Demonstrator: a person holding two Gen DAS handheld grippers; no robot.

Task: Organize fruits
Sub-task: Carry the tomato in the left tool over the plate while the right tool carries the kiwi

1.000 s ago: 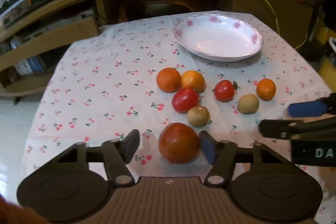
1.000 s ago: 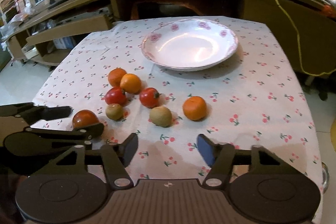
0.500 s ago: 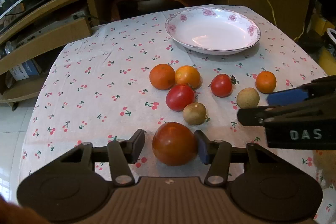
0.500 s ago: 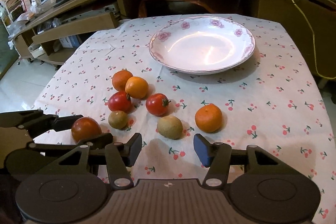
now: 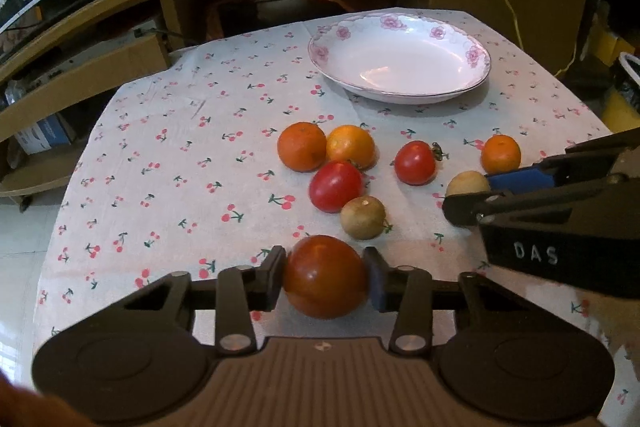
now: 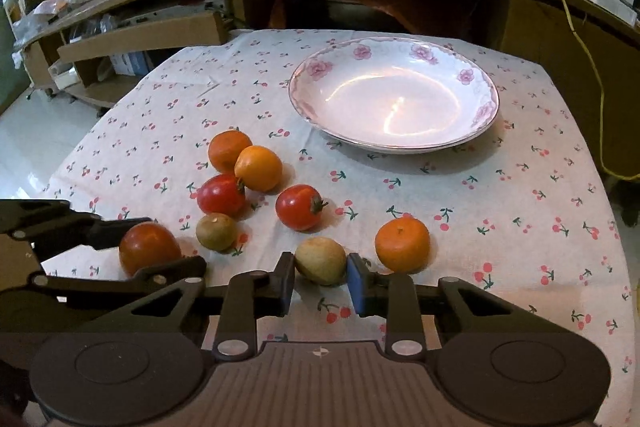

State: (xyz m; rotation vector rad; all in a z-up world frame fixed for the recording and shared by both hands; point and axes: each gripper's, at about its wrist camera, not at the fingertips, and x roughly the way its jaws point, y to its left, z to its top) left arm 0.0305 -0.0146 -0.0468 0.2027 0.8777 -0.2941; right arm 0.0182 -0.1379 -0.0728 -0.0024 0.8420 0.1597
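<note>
Left wrist view: the left gripper (image 5: 326, 277) has both of its fingers pressed against a big dark red tomato (image 5: 325, 275), one on each side. The tomato sits low on the cherry cloth (image 5: 168, 163), close to the camera.

A little past it lies a small brown fruit (image 5: 363, 217), and next to that a bright red tomato (image 5: 335, 185). Two oranges (image 5: 302, 146) touch each other just behind that tomato. Another red tomato (image 5: 415, 163) sits by itself to the right, and a small orange (image 5: 500, 153) is farther right. The white plate with pink flowers (image 5: 472, 55) is at the far side of the cloth and has no fruit in it.

In the right wrist view, the right gripper (image 6: 321, 281) has its fingers close on both sides of a pale brown fruit (image 6: 320, 260). They look like they touch it. The small orange (image 6: 402, 244) sits just to the right of that fruit. The left gripper (image 6: 160, 255) shows on the left with the dark tomato (image 6: 149, 247) in it.
</note>
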